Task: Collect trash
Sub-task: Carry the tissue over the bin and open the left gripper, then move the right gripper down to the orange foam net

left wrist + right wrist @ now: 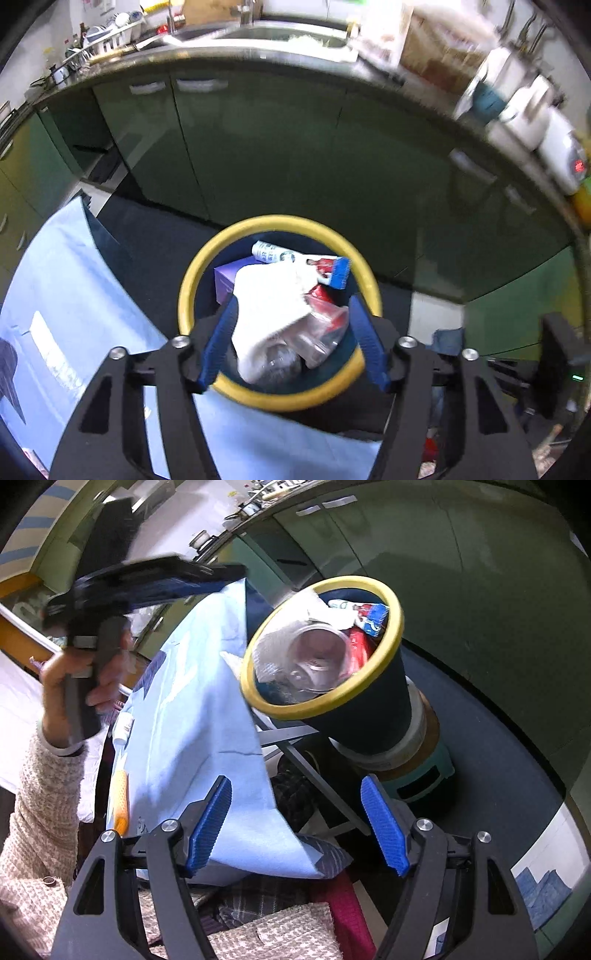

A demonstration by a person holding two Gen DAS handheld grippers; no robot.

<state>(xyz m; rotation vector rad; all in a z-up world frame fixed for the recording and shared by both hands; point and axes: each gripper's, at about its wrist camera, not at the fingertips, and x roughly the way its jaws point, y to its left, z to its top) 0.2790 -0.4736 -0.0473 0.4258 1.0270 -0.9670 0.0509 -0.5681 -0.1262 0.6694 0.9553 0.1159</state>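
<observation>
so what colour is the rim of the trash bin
Yellow, on a dark navy bin; the rim shows best in the right wrist view.

The bin [184,295] is dark navy with a yellow rim. Inside it lie a white crumpled paper [269,295], a purple box [229,277] at the rim's far left, a red wrapper [325,299], a clear plastic cup [317,653], and a red-and-blue packet [332,271] toward the far right. Beside the bin hangs a pale blue cloth [192,709]. Behind the bin the cabinets [277,147] are glossy dark green. Both grippers [293,338] [297,821] are black with ribbed blue pads. The person's sleeve [40,812] is pink-and-white speckled knit.
</observation>
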